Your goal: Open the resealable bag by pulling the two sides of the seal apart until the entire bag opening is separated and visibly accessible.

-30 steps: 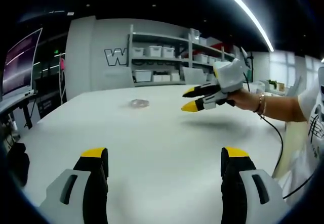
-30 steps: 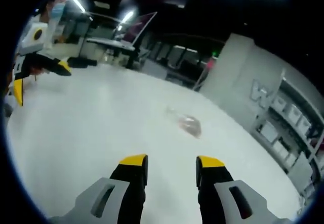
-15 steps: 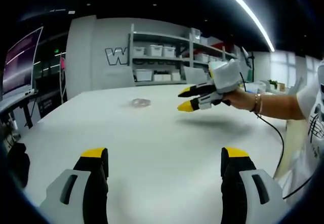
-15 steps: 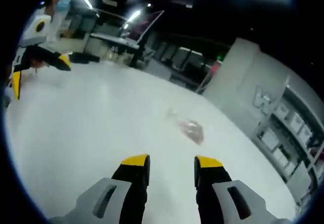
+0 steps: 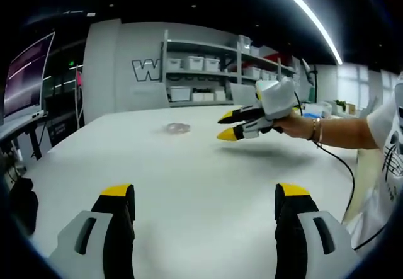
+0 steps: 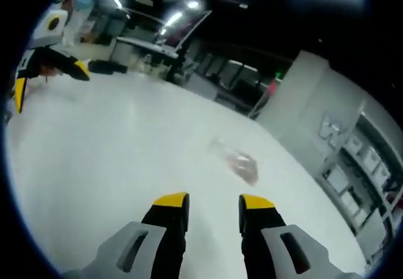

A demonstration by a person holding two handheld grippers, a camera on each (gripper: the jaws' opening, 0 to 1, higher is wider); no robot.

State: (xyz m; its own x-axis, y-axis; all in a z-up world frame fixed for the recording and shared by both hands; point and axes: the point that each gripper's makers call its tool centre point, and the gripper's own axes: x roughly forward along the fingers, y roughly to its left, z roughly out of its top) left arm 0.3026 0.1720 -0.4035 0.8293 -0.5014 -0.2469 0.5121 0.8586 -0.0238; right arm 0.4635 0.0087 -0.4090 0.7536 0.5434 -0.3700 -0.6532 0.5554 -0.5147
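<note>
A broad white table (image 5: 189,184) fills the foreground, and past its far edge stands a grey wall with shelving (image 5: 208,71) full of white bins; a large screen (image 5: 25,77) sits off to the left. The resealable bag (image 5: 177,128) lies flat on the table toward the far side, a small clear pouch with something pinkish inside, and nothing is touching it. In my left gripper view, my left gripper (image 5: 204,194) hovers low over the near part of the table, its jaws spread wide and empty, well apart from the bag. My right gripper (image 5: 228,125) comes in from the right, held above the table and aimed toward the bag, near it but not on it; its jaws are parted with nothing between them. In the right gripper view the bag (image 6: 240,164) sits ahead of and a little right of my right gripper (image 6: 211,202). I judge this to be the approach, with no part of the seal pulled yet. Next I would need both grippers at the bag's mouth, each pinching one side of the seal; from here I cannot tell which end holds the seal, and the thin film lying flat may be hard to catch.
</note>
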